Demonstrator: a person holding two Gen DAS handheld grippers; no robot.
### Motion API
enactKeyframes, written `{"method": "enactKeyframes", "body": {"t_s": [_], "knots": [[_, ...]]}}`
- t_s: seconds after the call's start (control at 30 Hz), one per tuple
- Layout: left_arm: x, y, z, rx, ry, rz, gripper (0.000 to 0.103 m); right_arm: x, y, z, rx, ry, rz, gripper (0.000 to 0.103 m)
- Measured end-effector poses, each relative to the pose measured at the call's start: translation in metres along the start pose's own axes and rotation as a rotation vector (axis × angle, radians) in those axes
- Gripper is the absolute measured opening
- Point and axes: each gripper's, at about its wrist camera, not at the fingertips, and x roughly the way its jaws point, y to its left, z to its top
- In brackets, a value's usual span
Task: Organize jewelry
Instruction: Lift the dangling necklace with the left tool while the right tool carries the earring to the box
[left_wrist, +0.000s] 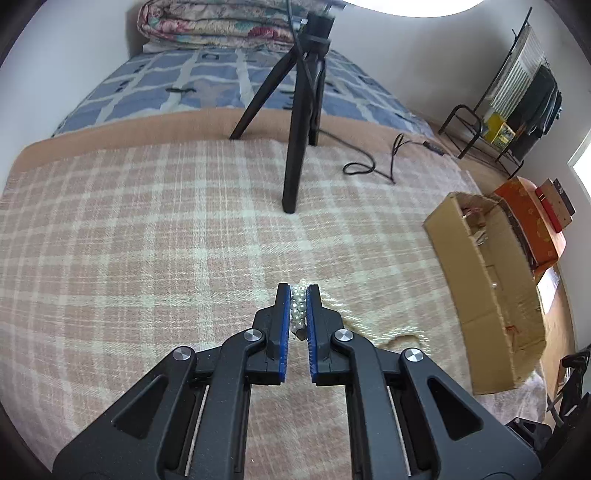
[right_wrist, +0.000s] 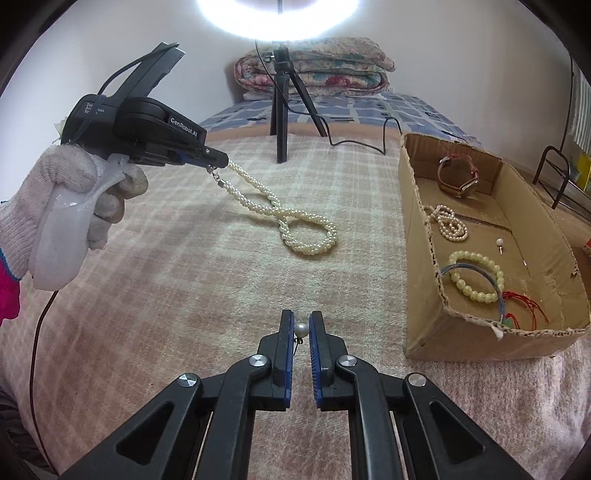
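Fingers (right_wrist: 218, 159) of the left gripper (left_wrist: 299, 295) are clamped on the clasp end of a twisted pearl necklace (right_wrist: 295, 225); in the right wrist view the strand slopes down from the upper left toward the middle of the frame, and its far loop lies on the blanket. Between the blue pads of the right gripper (right_wrist: 301, 320), low in the middle of that view, sits a single pearl earring (right_wrist: 301, 329), pinched tight with its small post hanging below.

A bed with a pink checked blanket (right_wrist: 184, 277) carries everything. At the right of the frame stands an open cardboard box (right_wrist: 421, 258), its near edge torn. A black tripod (right_wrist: 282, 110) stands on the blanket at the upper middle, with a folded floral quilt (right_wrist: 332, 62) behind it against the wall. A gloved hand (right_wrist: 74, 192) at the left edge grips the left gripper's pale handle.

Inside the box, from the far end to the near one: a wristwatch (right_wrist: 460, 177), a thin pearl strand (right_wrist: 448, 223), a pearl stud (right_wrist: 499, 243), a pale bead bracelet (right_wrist: 476, 277) overlapping a blue bangle (right_wrist: 496, 291), and some red cord (right_wrist: 528, 306).
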Motion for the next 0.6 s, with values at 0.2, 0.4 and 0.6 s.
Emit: {"method": "enactKeyframes", "body": {"t_s": [0.2, 0.4, 0.6], "knots": [[-0.037, -0.014, 0.004, 0.014, -0.048, -0.034, 0.006, -0.024, 0.002, -0.001, -0.013, -0.021, 0.001, 0.006], [-0.072, -0.028, 0.008, 0.022, -0.096, -0.06, 0.006, -0.052, -0.001, -0.003, -0.009, -0.048, 0.005, 0.006], [-0.1, -0.042, 0.011, 0.037, -0.135, -0.081, 0.006, -0.077, -0.008, -0.003, 0.005, -0.075, 0.013, 0.006]]}}
